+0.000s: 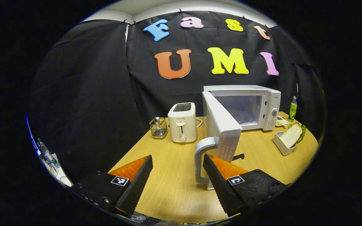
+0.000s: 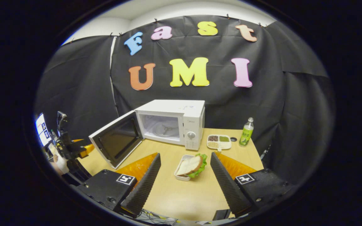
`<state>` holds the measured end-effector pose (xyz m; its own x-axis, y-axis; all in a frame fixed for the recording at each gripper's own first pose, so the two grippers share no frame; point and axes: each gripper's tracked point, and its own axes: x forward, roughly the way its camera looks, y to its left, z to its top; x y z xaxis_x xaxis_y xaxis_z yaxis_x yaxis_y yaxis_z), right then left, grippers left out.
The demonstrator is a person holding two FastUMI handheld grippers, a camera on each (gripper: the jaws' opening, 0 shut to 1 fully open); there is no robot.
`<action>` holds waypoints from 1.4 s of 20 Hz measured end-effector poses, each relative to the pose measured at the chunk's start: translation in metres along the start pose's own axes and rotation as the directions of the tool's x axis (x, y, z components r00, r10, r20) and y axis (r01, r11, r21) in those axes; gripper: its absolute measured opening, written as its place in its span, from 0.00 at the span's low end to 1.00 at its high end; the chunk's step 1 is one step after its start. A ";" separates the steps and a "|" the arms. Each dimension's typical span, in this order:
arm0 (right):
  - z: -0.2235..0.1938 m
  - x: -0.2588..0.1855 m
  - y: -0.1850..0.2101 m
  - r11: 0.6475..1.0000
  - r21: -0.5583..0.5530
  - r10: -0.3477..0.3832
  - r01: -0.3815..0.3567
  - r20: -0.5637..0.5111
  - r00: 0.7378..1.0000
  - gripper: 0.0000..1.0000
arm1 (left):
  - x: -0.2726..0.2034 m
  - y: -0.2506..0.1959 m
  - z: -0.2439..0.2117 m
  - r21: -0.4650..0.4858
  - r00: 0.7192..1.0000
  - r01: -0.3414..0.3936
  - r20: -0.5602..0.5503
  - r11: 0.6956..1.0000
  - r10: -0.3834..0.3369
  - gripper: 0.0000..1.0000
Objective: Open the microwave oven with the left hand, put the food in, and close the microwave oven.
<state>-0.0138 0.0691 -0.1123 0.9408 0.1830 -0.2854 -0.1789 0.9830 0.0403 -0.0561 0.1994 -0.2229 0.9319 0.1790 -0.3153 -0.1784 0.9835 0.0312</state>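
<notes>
The white microwave [image 1: 262, 105] stands at the back of the wooden table, and its door [image 1: 223, 125] is swung wide open toward me. The door's grey handle [image 1: 201, 160] is just inside the right finger of my left gripper [image 1: 178, 174], whose jaws are open and not pressing on it. A sandwich with lettuce [image 1: 292, 135] lies in a small white tray to the right. In the right gripper view, the microwave [image 2: 193, 125] shows an empty cavity behind its open door [image 2: 116, 141]. The sandwich [image 2: 190, 165] lies between the spread fingers of my open right gripper [image 2: 185, 155], untouched. The left gripper [image 2: 74, 147] hovers by the door's edge.
A white toaster [image 1: 182, 122] and a wire basket [image 1: 159, 127] stand left of the microwave. Right of the microwave are a divided dish of grains [image 2: 219, 142] and a green bottle [image 2: 247, 131]. The wooden table [image 2: 184, 194] has bare room in front of the sandwich.
</notes>
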 end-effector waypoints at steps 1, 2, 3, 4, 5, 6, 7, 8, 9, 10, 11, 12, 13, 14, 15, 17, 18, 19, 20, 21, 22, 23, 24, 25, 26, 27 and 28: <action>-0.005 0.008 -0.004 1.000 0.010 0.001 -0.001 -0.016 1.000 0.92 | -0.004 0.004 0.000 -0.002 1.000 -0.002 0.005 1.000 0.002 0.97; -0.011 0.016 -0.009 1.000 0.023 0.006 -0.006 -0.035 0.999 1.00 | -0.008 0.005 0.002 -0.004 1.000 -0.003 0.012 1.000 0.003 0.98; -0.017 0.025 -0.011 0.999 0.042 0.024 -0.022 -0.052 0.998 0.92 | -0.012 0.005 0.004 -0.002 1.000 -0.001 0.019 1.000 0.001 0.98; -0.025 0.034 -0.013 0.997 0.061 0.044 -0.039 -0.075 0.996 0.92 | -0.017 0.002 0.006 -0.002 1.000 0.008 0.030 1.000 -0.008 0.98; -0.036 0.043 -0.016 0.996 0.077 0.053 -0.045 -0.107 0.993 0.92 | -0.022 -0.002 0.007 -0.010 1.000 0.013 0.028 1.000 -0.013 0.98; -0.044 0.052 -0.022 0.994 0.099 0.059 -0.047 -0.128 0.990 0.92 | -0.026 -0.006 0.008 -0.017 1.000 0.018 0.026 1.000 -0.018 0.97; -0.050 0.060 -0.025 0.991 0.125 0.068 -0.049 -0.148 0.987 1.00 | -0.030 -0.010 0.012 -0.022 0.999 0.015 0.031 1.000 -0.015 0.98; -0.058 0.069 -0.029 0.988 0.147 0.079 -0.055 -0.168 0.983 1.00 | -0.035 -0.016 0.016 -0.027 0.999 0.018 0.036 0.999 -0.017 0.98; -0.065 0.079 -0.034 0.985 0.165 0.086 -0.056 -0.185 0.979 1.00 | -0.039 -0.023 0.020 -0.036 0.999 0.022 0.041 0.999 -0.020 0.98; -0.072 0.089 -0.038 0.982 0.181 0.093 -0.056 -0.206 0.974 0.99 | -0.043 -0.033 0.027 -0.048 0.998 0.034 0.049 0.998 -0.032 0.98; -0.078 0.100 -0.043 0.979 0.198 0.102 -0.057 -0.225 0.969 0.99 | -0.048 -0.044 0.033 -0.054 0.997 0.048 0.058 0.997 -0.045 0.98; -0.083 0.111 -0.047 0.972 0.225 0.120 -0.065 -0.240 0.963 0.99 | -0.051 -0.055 0.040 -0.053 0.996 0.058 0.067 0.997 -0.054 0.98; -0.089 0.121 -0.051 0.964 0.258 0.140 -0.070 -0.264 0.954 0.99 | -0.054 -0.065 0.047 -0.051 0.995 0.065 0.072 0.997 -0.061 0.98; -0.095 0.132 -0.054 0.953 0.292 0.165 -0.078 -0.289 0.943 0.98 | -0.055 -0.074 0.055 -0.051 0.994 0.074 0.084 0.996 -0.069 0.97; -0.099 0.142 -0.055 0.942 0.324 0.192 -0.088 -0.305 0.933 0.86 | -0.058 -0.083 0.064 -0.057 0.993 0.077 0.096 0.995 -0.071 0.98; -0.106 0.162 -0.058 0.918 0.381 0.249 -0.107 -0.347 0.904 0.82 | -0.063 -0.099 0.078 -0.071 0.991 0.077 0.112 0.994 -0.069 0.98; -0.109 0.169 -0.058 0.902 0.414 0.285 -0.123 -0.357 0.889 0.81 | -0.064 -0.106 0.086 -0.077 0.991 0.070 0.116 0.995 -0.061 0.98; -0.110 0.177 -0.058 0.890 0.437 0.314 -0.134 -0.372 0.873 0.91 | -0.066 -0.113 0.092 -0.082 0.991 0.063 0.120 0.995 -0.053 0.98; -0.113 0.184 -0.058 0.874 0.464 0.344 -0.141 -0.388 0.855 0.76 | -0.067 -0.118 0.096 -0.086 0.992 0.051 0.121 0.995 -0.040 0.98; -0.113 0.190 -0.059 0.860 0.490 0.369 -0.145 -0.399 0.839 0.74 | -0.068 -0.123 0.100 -0.084 0.992 0.038 0.122 0.996 -0.028 0.98; -0.115 0.196 -0.057 0.846 0.509 0.401 -0.158 -0.412 0.819 0.81 | -0.068 -0.128 0.103 -0.080 0.993 0.021 0.119 0.997 -0.012 0.98; -0.117 0.200 -0.056 0.837 0.522 0.424 -0.161 -0.435 0.795 0.80 | -0.069 -0.133 0.105 -0.075 0.994 0.007 0.113 0.997 0.001 0.97; -0.118 0.205 -0.054 0.821 0.544 0.455 -0.171 -0.443 0.773 0.63 | -0.071 -0.136 0.104 -0.068 0.994 -0.005 0.106 0.998 0.012 0.97; -0.117 0.209 -0.052 0.805 0.566 0.476 -0.175 -0.441 0.761 0.62 | -0.073 -0.140 0.104 -0.062 0.995 -0.016 0.099 0.998 0.022 0.97; -0.115 0.213 -0.052 0.789 0.589 0.496 -0.175 -0.443 0.747 0.68 | -0.075 -0.145 0.105 -0.056 0.995 -0.022 0.095 0.998 0.027 0.97; -0.113 0.215 -0.049 0.770 0.612 0.519 -0.180 -0.437 0.734 0.53 | -0.077 -0.147 0.105 -0.051 0.995 -0.031 0.088 0.998 0.035 0.97; -0.109 0.215 -0.047 0.754 0.631 0.538 -0.182 -0.436 0.721 0.46 | -0.079 -0.151 0.106 -0.048 0.996 -0.034 0.082 0.998 0.038 0.97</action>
<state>0.1659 0.0607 -0.2803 0.4569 0.6556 -0.6012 -0.1248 0.7164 0.6864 -0.0695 0.0395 -0.1026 0.9472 0.2178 -0.2352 -0.2250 0.9743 -0.0038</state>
